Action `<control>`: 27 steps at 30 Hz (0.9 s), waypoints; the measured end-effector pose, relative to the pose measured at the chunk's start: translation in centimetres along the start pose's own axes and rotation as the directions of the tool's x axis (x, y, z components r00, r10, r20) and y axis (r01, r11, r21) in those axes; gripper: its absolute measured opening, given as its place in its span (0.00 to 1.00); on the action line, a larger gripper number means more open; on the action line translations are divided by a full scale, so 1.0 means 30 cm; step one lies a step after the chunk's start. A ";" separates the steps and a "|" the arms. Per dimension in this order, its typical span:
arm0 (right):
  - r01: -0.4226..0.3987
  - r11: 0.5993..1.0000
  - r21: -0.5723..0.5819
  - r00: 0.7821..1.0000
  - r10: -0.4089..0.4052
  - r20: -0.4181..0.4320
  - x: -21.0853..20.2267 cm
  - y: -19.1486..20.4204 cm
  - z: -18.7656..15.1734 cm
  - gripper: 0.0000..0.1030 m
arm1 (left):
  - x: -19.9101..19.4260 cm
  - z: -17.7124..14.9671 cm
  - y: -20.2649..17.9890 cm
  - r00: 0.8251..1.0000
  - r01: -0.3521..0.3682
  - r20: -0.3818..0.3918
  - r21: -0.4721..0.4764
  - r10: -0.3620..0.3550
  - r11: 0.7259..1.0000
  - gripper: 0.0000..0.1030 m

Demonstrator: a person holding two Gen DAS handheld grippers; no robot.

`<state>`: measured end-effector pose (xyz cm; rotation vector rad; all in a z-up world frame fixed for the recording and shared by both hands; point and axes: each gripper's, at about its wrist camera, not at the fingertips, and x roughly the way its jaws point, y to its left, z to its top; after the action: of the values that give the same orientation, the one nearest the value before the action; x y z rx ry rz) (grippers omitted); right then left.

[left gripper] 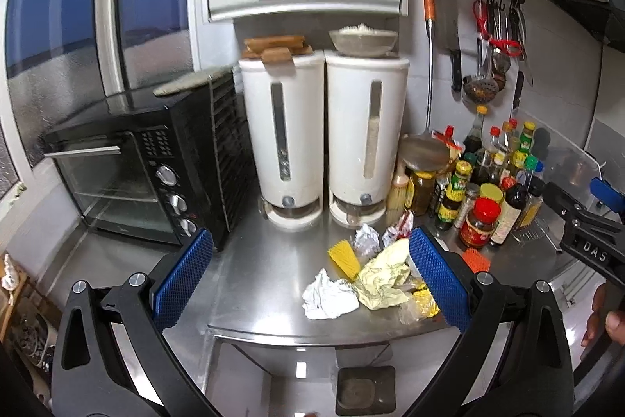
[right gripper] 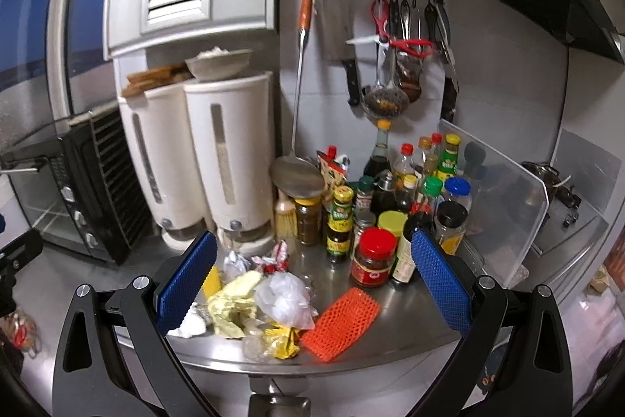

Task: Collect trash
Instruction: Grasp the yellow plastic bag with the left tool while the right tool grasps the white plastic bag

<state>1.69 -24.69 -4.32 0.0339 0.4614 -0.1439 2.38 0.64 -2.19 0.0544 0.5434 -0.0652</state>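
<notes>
A heap of trash lies near the front edge of the steel counter [left gripper: 265, 284]. It holds a crumpled white paper [left gripper: 328, 296], a crumpled yellow paper [left gripper: 384, 280], a yellow foam net [left gripper: 343, 256], a silver foil ball [left gripper: 367, 235], an orange foam net [right gripper: 341, 323], a clear plastic bag [right gripper: 285, 299] and a yellow wrapper [right gripper: 281, 340]. My left gripper [left gripper: 308, 284] is open and empty, above the heap's left side. My right gripper [right gripper: 312, 292] is open and empty, above the heap. The right gripper also shows in the left wrist view [left gripper: 586, 221].
Two white grain dispensers [left gripper: 324, 139] and a black oven [left gripper: 148, 174] stand at the back left. Many sauce bottles and jars [right gripper: 394, 213] crowd the back right. Utensils hang on a rail [right gripper: 390, 38]. A clear splash screen [right gripper: 504, 198] stands right. A bin [left gripper: 365, 393] sits on the floor below the counter.
</notes>
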 end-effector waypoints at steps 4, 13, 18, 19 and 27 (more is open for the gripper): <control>-0.048 0.999 0.021 0.995 0.050 -0.088 0.113 -0.019 -0.019 0.97 | 0.119 -0.010 -0.008 0.997 0.038 -0.072 0.010 -0.037 0.999 0.92; -0.105 0.989 0.101 0.931 0.133 -0.340 0.471 -0.070 -0.117 0.96 | 0.401 -0.079 -0.101 0.966 0.100 -0.246 0.082 -0.077 0.992 0.79; -0.109 0.991 0.078 0.886 0.133 -0.445 0.612 -0.048 -0.173 0.96 | 0.540 -0.133 -0.141 0.941 0.149 -0.318 0.078 -0.117 0.986 0.76; -0.121 0.989 0.090 0.870 0.149 -0.469 0.643 -0.045 -0.186 0.96 | 0.563 -0.142 -0.154 0.937 0.155 -0.328 0.087 -0.118 0.984 0.76; -0.167 0.977 0.135 0.773 0.215 -0.597 0.819 -0.001 -0.270 0.68 | 0.694 -0.222 -0.265 0.907 0.217 -0.399 0.175 -0.133 0.960 0.73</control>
<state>19.87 -27.41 -22.51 0.2069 1.1018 0.0603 16.11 -7.82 -18.95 0.2345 0.9337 -0.2961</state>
